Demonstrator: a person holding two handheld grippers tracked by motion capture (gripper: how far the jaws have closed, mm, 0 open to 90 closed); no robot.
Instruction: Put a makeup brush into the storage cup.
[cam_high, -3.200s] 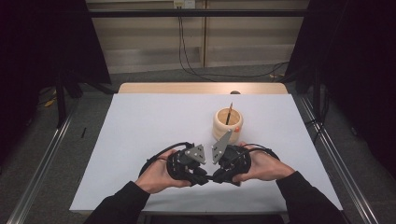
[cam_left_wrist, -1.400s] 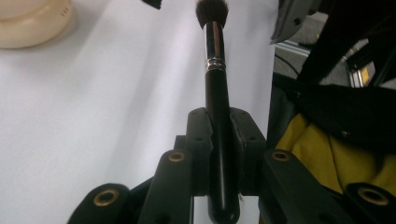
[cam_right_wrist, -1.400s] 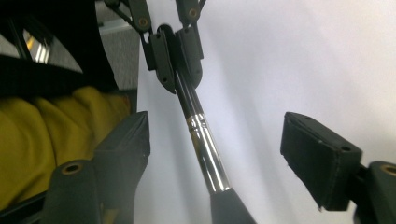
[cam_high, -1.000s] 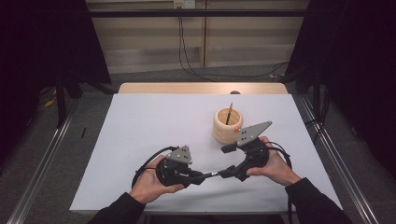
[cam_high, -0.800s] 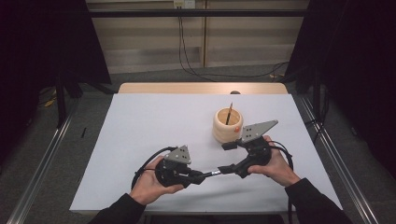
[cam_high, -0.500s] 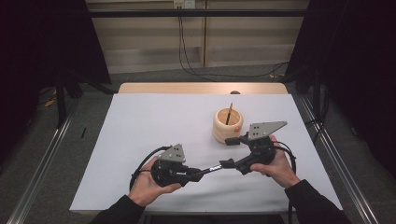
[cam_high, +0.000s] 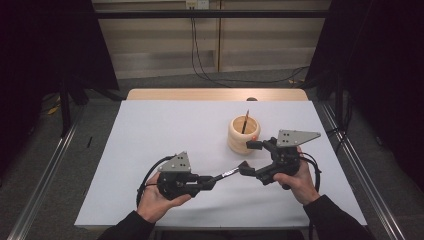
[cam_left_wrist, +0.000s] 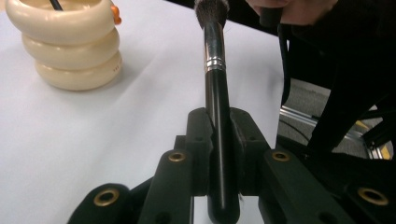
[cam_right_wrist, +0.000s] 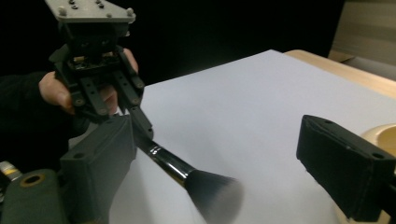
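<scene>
The left gripper (cam_high: 212, 181) is clamped tight on the black handle of a makeup brush (cam_high: 226, 174), holding it above the white tabletop (cam_high: 150, 130). The right gripper (cam_high: 248, 156) has just been opening; its jaws stand wide around the bristles, beside the cream holder (cam_high: 243, 136).

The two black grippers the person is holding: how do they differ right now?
The left gripper has its jaws shut on the black handle of a makeup brush; the right gripper has its jaws wide apart, the bristles between them, gripping nothing. Its jaws have just been opening. The left gripper lies low near the table's front edge; the right gripper sits beside the cream ringed pot. Both are black, hand-held, and topped with a grey three-cornered plate.
</scene>
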